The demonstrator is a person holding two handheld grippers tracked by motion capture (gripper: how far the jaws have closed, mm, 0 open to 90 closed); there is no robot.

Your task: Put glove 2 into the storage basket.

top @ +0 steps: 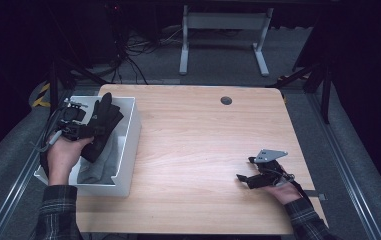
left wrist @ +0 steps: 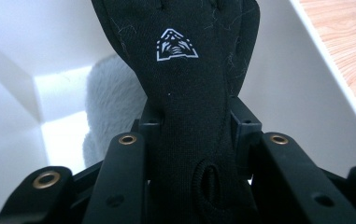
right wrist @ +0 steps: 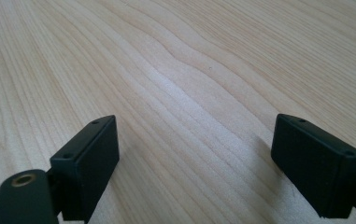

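A black glove (top: pixel 103 117) with a white triangular logo (left wrist: pixel 176 45) is clamped between the jaws of my left gripper (top: pixel 89 131), over the white bin (top: pixel 133 125) at the table's left edge. In the left gripper view the glove (left wrist: pixel 185 93) runs up from between the jaws, its fingers pointing into the bin. A grey fleecy cloth (top: pixel 98 162) lies on the bin's floor beneath it, seen as a pale grey fuzzy patch (left wrist: pixel 115 102). My right gripper (top: pixel 245 175) rests low over the bare wooden table (top: pixel 198 135) at the right, jaws wide apart with nothing between them (right wrist: pixel 194 149).
The white bin's walls (left wrist: pixel 302 93) close in around the glove. A round grommet hole (top: pixel 226 100) sits near the table's far edge. Beyond the table stand a white desk frame (top: pixel 223 30) and cables on the grey floor.
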